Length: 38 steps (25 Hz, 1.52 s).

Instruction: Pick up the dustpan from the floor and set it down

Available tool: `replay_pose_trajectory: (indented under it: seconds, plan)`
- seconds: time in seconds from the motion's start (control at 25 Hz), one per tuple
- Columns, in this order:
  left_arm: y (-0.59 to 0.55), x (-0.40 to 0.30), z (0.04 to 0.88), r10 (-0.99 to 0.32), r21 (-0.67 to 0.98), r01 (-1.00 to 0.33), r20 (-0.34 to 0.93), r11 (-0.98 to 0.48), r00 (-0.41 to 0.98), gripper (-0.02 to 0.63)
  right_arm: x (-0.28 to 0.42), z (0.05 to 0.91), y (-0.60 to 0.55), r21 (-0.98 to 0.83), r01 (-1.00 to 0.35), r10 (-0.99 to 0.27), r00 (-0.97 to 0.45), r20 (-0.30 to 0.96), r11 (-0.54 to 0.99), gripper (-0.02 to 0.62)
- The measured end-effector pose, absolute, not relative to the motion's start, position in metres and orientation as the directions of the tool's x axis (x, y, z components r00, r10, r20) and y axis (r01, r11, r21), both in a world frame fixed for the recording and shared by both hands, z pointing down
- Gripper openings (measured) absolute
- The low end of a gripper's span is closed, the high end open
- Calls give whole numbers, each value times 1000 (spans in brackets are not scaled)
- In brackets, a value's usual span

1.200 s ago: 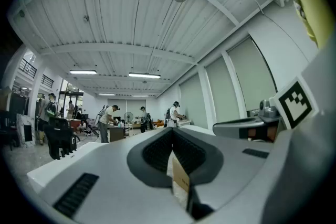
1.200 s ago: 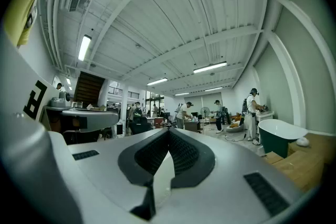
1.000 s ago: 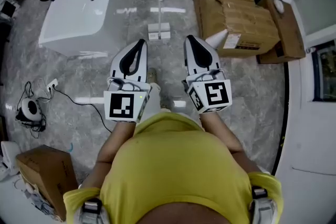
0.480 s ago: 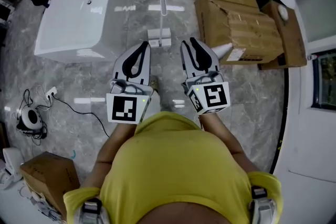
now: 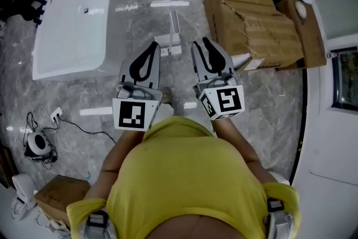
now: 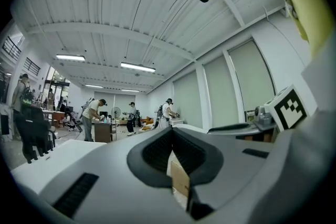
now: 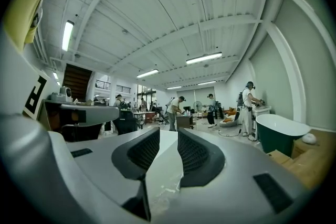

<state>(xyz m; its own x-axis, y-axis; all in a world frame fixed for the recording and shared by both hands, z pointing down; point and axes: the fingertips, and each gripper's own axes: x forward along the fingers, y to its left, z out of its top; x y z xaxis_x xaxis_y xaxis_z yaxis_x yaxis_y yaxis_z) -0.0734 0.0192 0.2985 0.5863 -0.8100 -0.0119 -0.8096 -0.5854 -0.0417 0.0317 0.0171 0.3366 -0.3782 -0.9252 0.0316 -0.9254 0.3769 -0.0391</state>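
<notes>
A white dustpan [image 5: 170,43] with an upright handle [image 5: 174,22] stands on the grey marble floor in the head view, just beyond and between my two grippers. My left gripper [image 5: 151,45] is held level with its tips touching and nothing in it; in the left gripper view [image 6: 172,132] its pads meet. My right gripper [image 5: 202,43] is also level. Its jaws have just been opening and stand a little apart, with nothing between them [image 7: 168,134]. Neither gripper touches the dustpan, which neither gripper view shows.
A white bathtub [image 5: 72,14] lies at the left. Crumpled cardboard boxes [image 5: 251,19] lie at the right. Cables and a round device [image 5: 36,143] and a small box [image 5: 59,198] are at the lower left. People work far off in the hall [image 7: 178,105].
Both grippers and the person have moved forward across the floor, so the dustpan now sits closer to the fingertips. The right jaws have parted slightly.
</notes>
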Motion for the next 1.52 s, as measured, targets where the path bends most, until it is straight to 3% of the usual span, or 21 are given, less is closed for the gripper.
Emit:
replay_pose_trajectory:
  seconds: [0.56,0.88,1.52]
  plan:
    - [-35,-75,322,-779,-9,-779,29,-627,626,2,22,374,-37,-57,-918,-912,-397,105,393,146]
    - [-71,-66,335,-815,-25,-815,47,-579,578,2,28,417,-83,-84,-884,-869,-467,163,459,167]
    - [-150,-40,375,-878,-21,-882,102,-472,467,2,33,527,-158,-222,-721,-642,-688,338,656,193]
